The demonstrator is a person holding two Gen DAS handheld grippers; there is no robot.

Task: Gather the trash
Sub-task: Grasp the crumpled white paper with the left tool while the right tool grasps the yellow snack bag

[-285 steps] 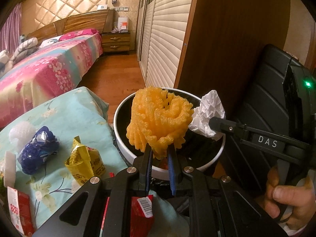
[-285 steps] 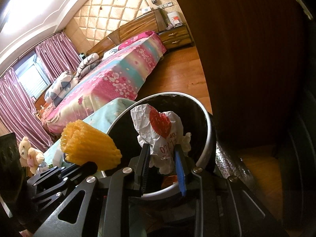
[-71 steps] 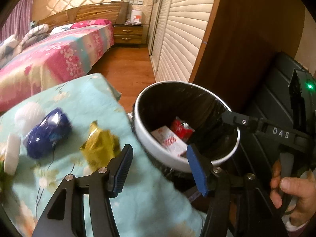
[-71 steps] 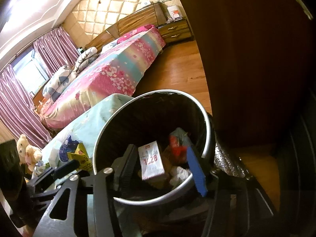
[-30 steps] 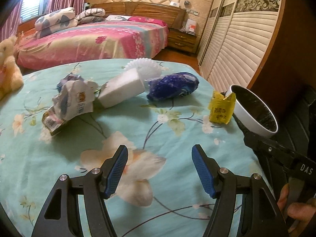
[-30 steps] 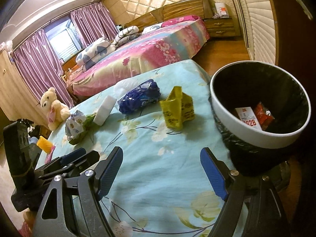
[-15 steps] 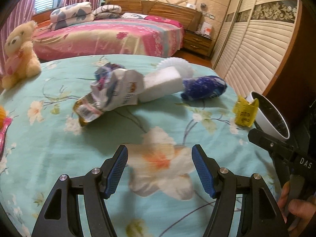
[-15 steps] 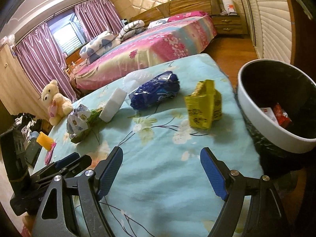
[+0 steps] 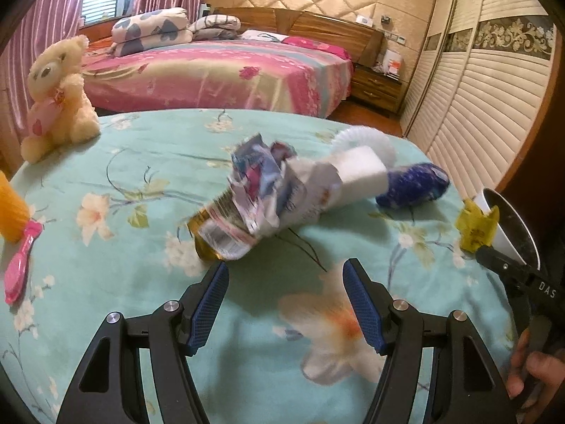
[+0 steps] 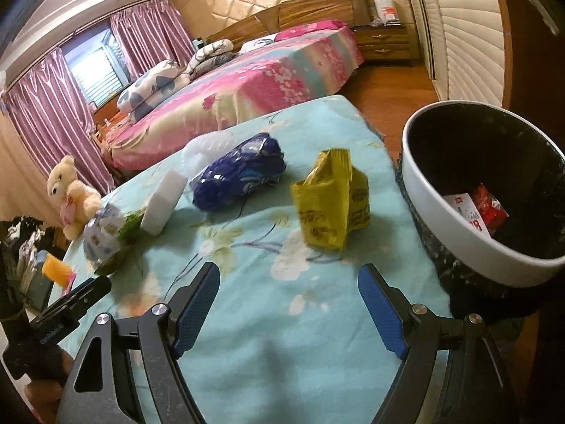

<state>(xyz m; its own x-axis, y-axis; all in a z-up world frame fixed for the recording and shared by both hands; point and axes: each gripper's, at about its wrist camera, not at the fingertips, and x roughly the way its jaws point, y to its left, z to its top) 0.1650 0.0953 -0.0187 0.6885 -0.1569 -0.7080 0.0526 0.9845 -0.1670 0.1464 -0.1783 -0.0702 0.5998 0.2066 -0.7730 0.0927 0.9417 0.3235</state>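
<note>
Left claw (image 9: 284, 304) wide open, empty, above counter (image 9: 141, 162) just short of crumpled wrapper (image 9: 268, 194) mid-counter. Right claw (image 10: 287, 309) wide open, empty, before yellow packet (image 10: 332, 201) near counter's right edge, beside bin (image 10: 441, 219).

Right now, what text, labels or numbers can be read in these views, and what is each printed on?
"DAS": white letters on the right gripper.
A red "8" or "28", partly hidden: white card in the bin.
Yellow wrapper, blue wrapper, crumpled wrappers, left gripper: print too blurred to read.
</note>
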